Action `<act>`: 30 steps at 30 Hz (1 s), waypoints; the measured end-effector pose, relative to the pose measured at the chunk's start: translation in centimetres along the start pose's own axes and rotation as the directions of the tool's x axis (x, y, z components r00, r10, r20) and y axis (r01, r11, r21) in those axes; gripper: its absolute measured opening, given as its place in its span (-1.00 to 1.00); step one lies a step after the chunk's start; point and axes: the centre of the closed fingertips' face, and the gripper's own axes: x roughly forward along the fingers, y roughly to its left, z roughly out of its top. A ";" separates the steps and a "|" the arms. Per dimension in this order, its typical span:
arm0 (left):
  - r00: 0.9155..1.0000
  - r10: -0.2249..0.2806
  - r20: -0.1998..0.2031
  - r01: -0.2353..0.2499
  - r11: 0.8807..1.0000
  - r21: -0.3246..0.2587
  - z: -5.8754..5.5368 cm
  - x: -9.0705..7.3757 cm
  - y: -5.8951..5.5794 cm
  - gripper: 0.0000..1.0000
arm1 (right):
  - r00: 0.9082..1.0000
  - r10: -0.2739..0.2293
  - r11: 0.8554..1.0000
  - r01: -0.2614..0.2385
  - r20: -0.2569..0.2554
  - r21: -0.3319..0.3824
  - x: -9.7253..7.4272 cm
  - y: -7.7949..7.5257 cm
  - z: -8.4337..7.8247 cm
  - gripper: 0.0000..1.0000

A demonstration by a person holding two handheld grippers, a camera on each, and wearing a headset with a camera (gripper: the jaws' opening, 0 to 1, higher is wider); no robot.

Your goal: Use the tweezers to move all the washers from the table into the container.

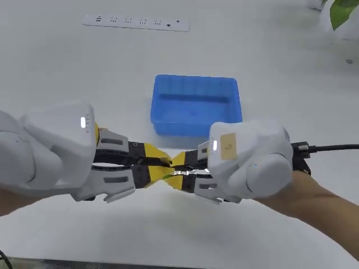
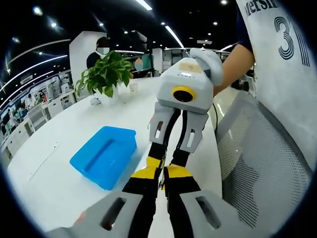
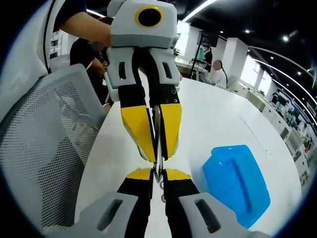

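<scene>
Tweezers [image 3: 157, 134], a thin metal strip, lie between the two grippers, which meet tip to tip just above the white table [image 1: 269, 50] in front of the person; in the head view they show as a silvery glint [image 1: 180, 174] where the yellow jaw ends cross. Left gripper [image 3: 157, 154]: its yellow jaws are drawn together with the tweezers pinched between them, as the right gripper view shows. Right gripper [image 3: 159, 174]: its jaws stand nearly together with one end of the tweezers running down into the narrow gap; whether they actually grip it cannot be told. In the left gripper view the left gripper [image 2: 163, 172] and right gripper [image 2: 166, 161] touch or nearly touch at the tips. In the head view the left gripper [image 1: 167, 167] comes in from the left and the right gripper [image 1: 177, 168] from the right. Blue plastic container [image 1: 195, 81] sits on the table just beyond the grippers, upright and apart from them [image 2: 101, 153] [image 3: 237, 178]. White power strip [image 1: 136, 22] lies near the table's far edge. Potted plant [image 2: 105, 74] stands at the table's far corner. Mesh-backed chair [image 3: 44, 148] stands beside the person. Black cable [image 1: 331, 148] leaves the right gripper's rear.
</scene>
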 end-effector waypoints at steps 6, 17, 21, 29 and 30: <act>1.000 -0.001 0.005 0.001 1.000 -0.013 -0.1 0.0 0.8 -0.83 | 1.000 -0.001 1.000 0.001 -0.001 0.023 0.2 -0.7 -0.2 -0.80; 1.000 -0.021 -0.010 0.020 1.000 -0.024 -1.1 0.6 1.0 -0.83 | 0.999 0.025 0.998 -0.024 -0.022 0.062 1.0 -0.6 -1.1 -0.79; 1.000 -0.021 0.000 0.021 0.999 -0.032 -1.2 0.7 1.2 -0.83 | 0.999 0.022 0.998 -0.020 -0.024 0.066 1.1 -0.7 -1.3 -0.79; 1.000 -0.030 -0.007 0.029 0.998 -0.047 -1.2 0.7 1.4 -0.83 | 0.999 0.030 0.995 -0.028 -0.025 0.091 1.2 -0.8 -1.5 -0.79; 1.000 -0.030 -0.010 0.029 0.999 -0.034 -1.2 0.8 1.3 -0.83 | 0.999 0.030 0.996 -0.027 -0.027 0.088 1.2 -0.8 -1.6 -0.78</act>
